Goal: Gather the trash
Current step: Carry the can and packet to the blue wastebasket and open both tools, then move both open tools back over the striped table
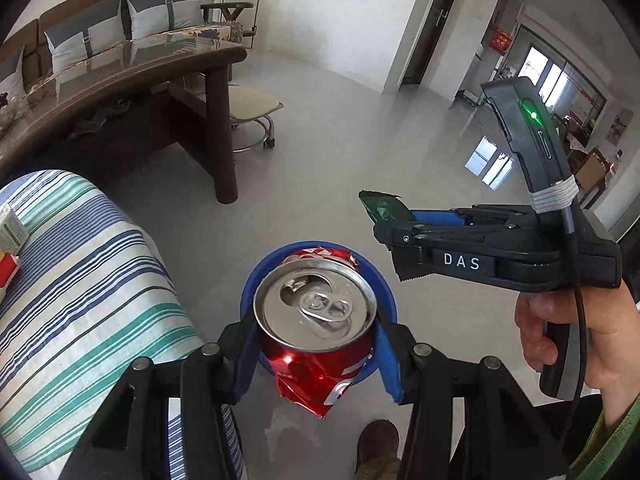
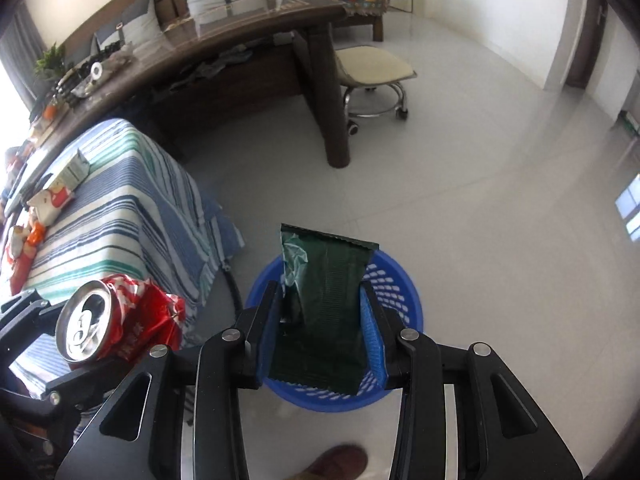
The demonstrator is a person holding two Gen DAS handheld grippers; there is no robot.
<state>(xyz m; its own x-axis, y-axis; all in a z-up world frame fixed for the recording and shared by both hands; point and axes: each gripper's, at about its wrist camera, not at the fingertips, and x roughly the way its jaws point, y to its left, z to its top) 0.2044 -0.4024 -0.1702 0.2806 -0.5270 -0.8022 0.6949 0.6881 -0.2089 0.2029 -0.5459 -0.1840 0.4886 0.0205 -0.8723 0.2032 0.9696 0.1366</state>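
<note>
Two grippers were loaded. Our left gripper (image 1: 316, 344) clamped a crushed red can (image 1: 316, 332), and our right gripper (image 2: 324, 332) pinched a green wrapper (image 2: 324, 292). We held both above the blue basket (image 2: 396, 280) on the floor (image 2: 480, 200), beside the striped table (image 2: 112, 216).

Both wrist views look steeply down, close over the blue basket (image 2: 394, 280); both share striped counter (image 1: 80, 280), floor.

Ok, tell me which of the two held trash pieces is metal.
The crushed red aluminium drink can in the left claw; the right claw holds a flat dark green foil wrapper.
</note>
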